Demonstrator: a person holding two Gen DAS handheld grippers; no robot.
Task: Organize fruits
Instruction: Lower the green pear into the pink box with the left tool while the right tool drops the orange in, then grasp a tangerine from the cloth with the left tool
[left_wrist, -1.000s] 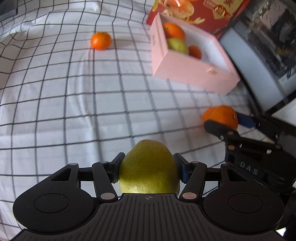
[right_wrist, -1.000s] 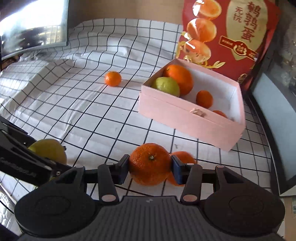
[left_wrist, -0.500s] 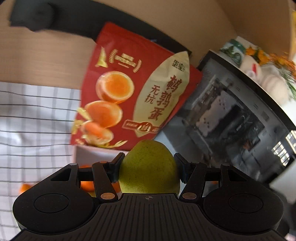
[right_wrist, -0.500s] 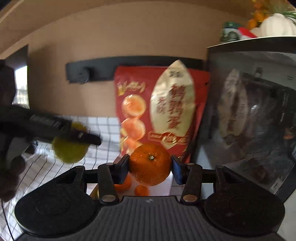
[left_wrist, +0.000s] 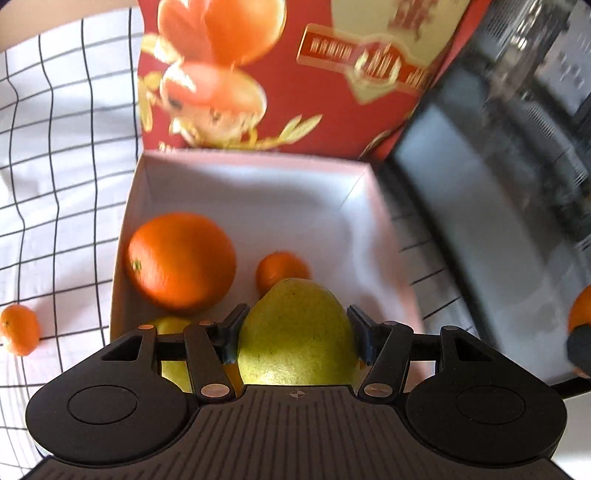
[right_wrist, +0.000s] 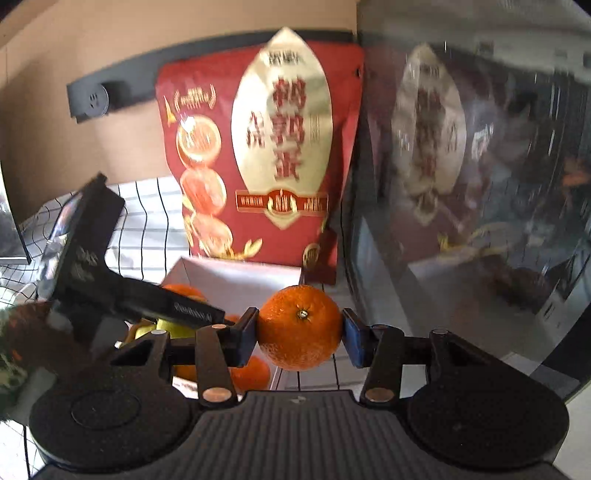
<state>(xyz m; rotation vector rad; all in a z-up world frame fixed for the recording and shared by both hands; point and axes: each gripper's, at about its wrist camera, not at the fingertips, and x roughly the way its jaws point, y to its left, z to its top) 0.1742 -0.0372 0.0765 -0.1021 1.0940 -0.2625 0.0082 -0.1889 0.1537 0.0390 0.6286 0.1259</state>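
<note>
Box: the pink box (left_wrist: 122, 266) lies open on the checked cloth (left_wrist: 66, 177); its left wall, back wall and right rear corner are all plain in the left wrist view.
Back edge: a red pouch (left_wrist: 325, 96) stands upright just behind the back wall, close enough that I cannot tell whether they touch.
Right edge: a dark glossy appliance (right_wrist: 480, 184) runs close along the box's right side, with a narrow strip of cloth between.
Open room: the back half and right side of the box floor are bare white; cloth lies free to the left of the box.
Box contents: 1 large orange (left_wrist: 181, 260) against the left wall, 1 small mandarin (left_wrist: 280, 269) near the middle, and a yellow-green fruit (left_wrist: 173, 328) at the near left, mostly hidden.
Loose fruit: 1 mandarin on the cloth (left_wrist: 18, 334), left of the box, apart from it.
Left gripper (left_wrist: 295, 332): jaws wide, both pads pressed on a green pear (left_wrist: 295, 325), held above the near part of the box.
Right gripper (right_wrist: 299, 328): closed on an orange mandarin (right_wrist: 299, 326), stem end facing the camera, held just off the box's right side, above the cloth.
Between the 2 grippers: the left one shows in the right wrist view, over the box.
</note>
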